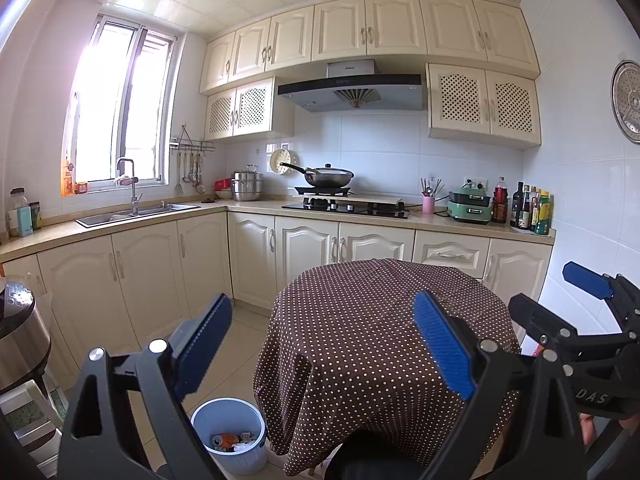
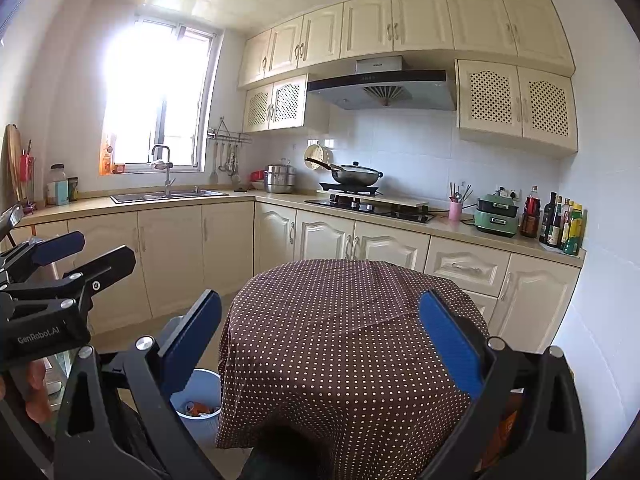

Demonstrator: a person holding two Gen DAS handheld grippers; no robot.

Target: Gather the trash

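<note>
Hovering near the table (image 1: 384,320), left gripper (image 1: 332,344) and right gripper (image 2: 332,340) gape, empty. Bin (image 1: 230,438) trash (image 1: 234,441) beside the table looks light, crushable; pinch edges.

Legible markings on the two grippers.
The left gripper (image 2: 52,276), seen left of the dotted table (image 2: 352,320), bore "GenRobot.AI" in white on its black body; the right gripper (image 1: 568,300), right of that table, showed only "DAS".

Left gripper (image 1: 324,344) spread wide above dotted tablecloth (image 1: 360,320), holding nothing. Pale bin (image 1: 230,446) on floor beside table, trash (image 1: 234,441) inside. Right gripper (image 1: 560,292) alongside, also spread.
</note>
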